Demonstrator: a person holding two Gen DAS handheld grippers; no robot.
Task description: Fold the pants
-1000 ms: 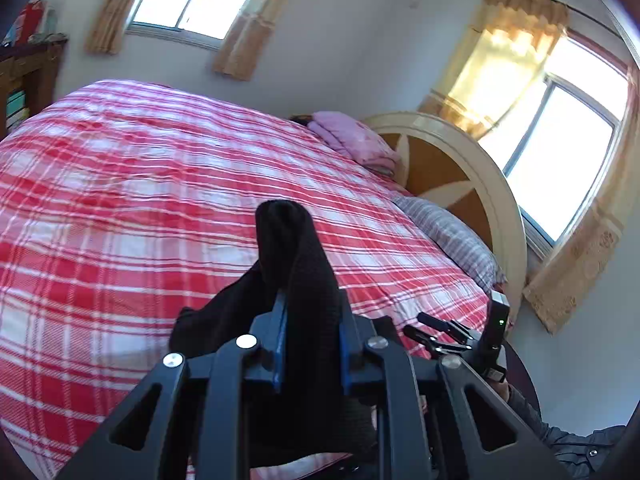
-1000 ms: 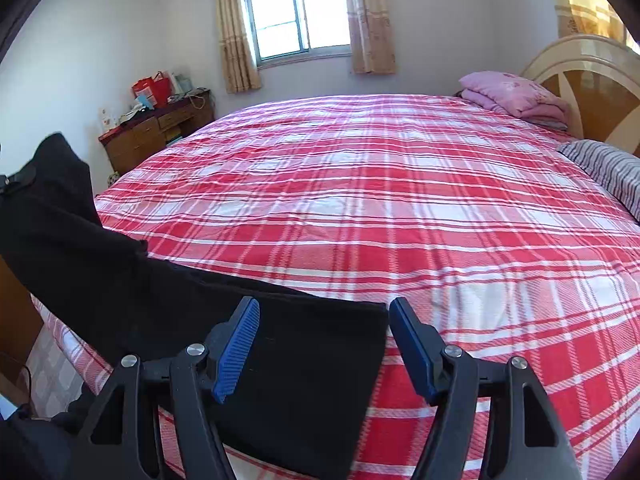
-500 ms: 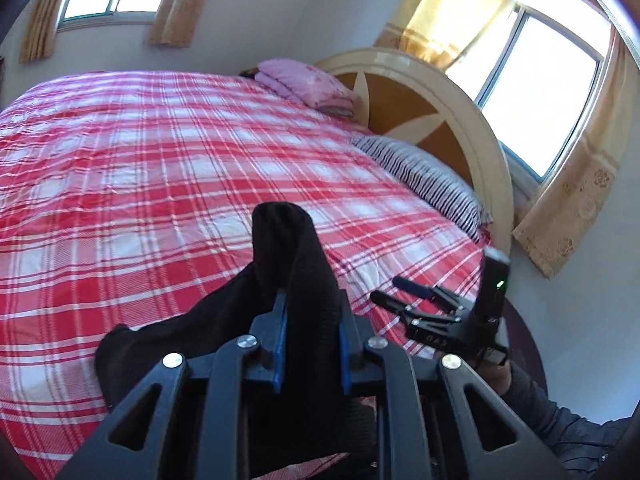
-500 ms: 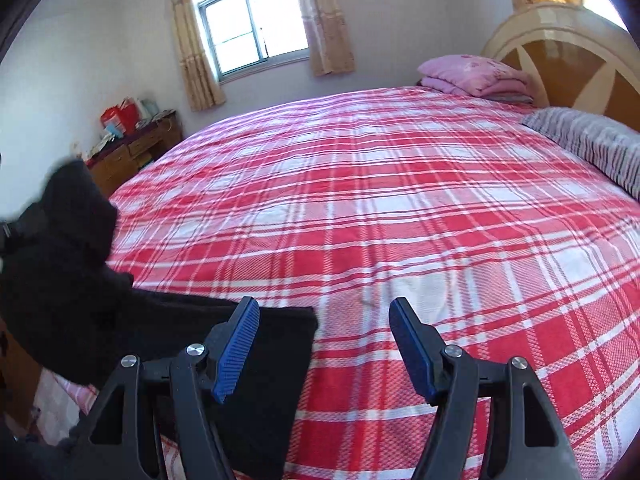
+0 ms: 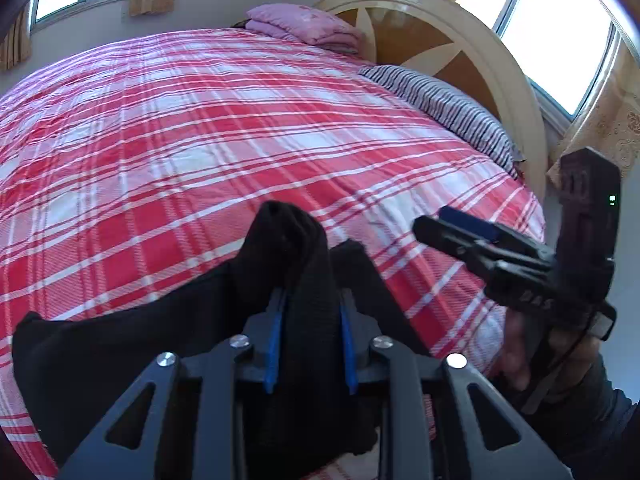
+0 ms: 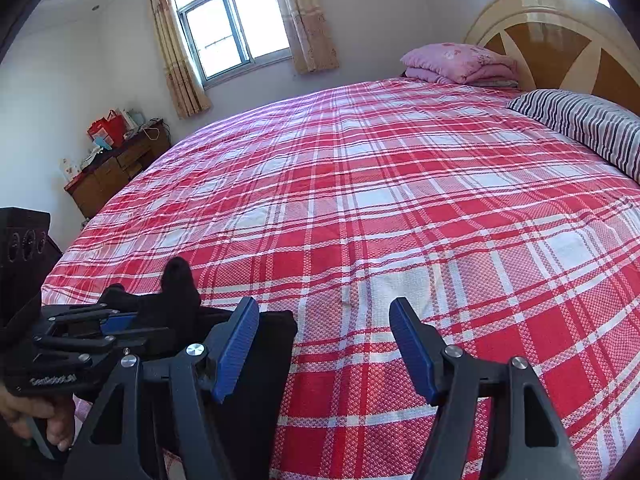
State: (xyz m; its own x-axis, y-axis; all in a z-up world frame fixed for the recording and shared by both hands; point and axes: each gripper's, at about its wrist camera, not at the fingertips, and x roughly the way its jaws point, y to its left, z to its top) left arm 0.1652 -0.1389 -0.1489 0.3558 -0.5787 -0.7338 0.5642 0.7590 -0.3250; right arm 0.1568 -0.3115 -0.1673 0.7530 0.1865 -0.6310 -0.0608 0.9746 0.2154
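The black pants [image 5: 120,332] lie at the near edge of the red plaid bed [image 5: 200,128]. My left gripper [image 5: 310,300] is shut on a bunched fold of the pants, which sticks up between its blue pads. In the right wrist view the left gripper [image 6: 120,320] shows at the lower left with the black cloth [image 6: 180,288] in it, and the pants [image 6: 272,344] lie flat under my left finger. My right gripper [image 6: 324,320] is open and empty above the bed's near edge. It also shows in the left wrist view [image 5: 460,224] at the right.
A striped pillow [image 6: 580,128] and a folded pink quilt [image 6: 460,62] lie by the round headboard [image 6: 560,36]. A wooden cabinet [image 6: 116,168] with clutter stands against the far wall under a window. The bed's near edge runs along the bottom of both views.
My left gripper has swung right with the pants end, closer to the right gripper. The pants have folded over and cover less of the bed. The right gripper stays open.
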